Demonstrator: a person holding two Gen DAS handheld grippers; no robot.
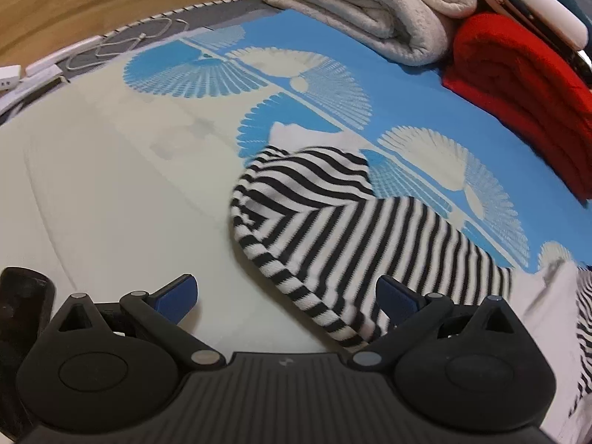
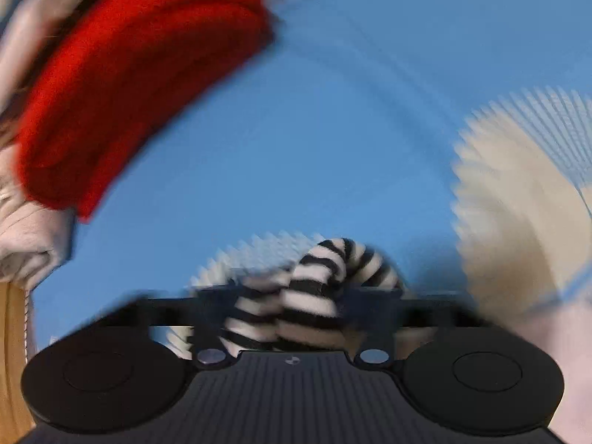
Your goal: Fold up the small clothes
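While the right-wrist picture is badly smeared, we can still make out our right gripper [image 2: 296, 307] low in the middle of the frame, its jaws drawn in on a bunched fold of the striped garment [image 2: 314, 296]. That cloth humps up between the dark fingers [image 2: 211, 314] and fills the gap. Behind it lies the blue sheet [image 2: 296, 129] with its pale fan print, and a red blanket [image 2: 122, 74] fills the upper left, with pale cloth [image 2: 29, 236] at the left edge.

Through the left-wrist view we see our left gripper [image 1: 286, 296] at the bottom with its jaws spread wide and nothing clamped. Its blue pads [image 1: 177, 294] stand well apart: the left one over bare sheet, the right one against the garment's hem at lower right. From there the garment [image 1: 333, 229] lies rumpled across the centre right, partly on the cream area and partly on the blue. A folded cream blanket [image 1: 370, 7] sits at the top, the red one [image 1: 525, 103] beside it at upper right. White cables [image 1: 122, 42] rest at the upper left edge.
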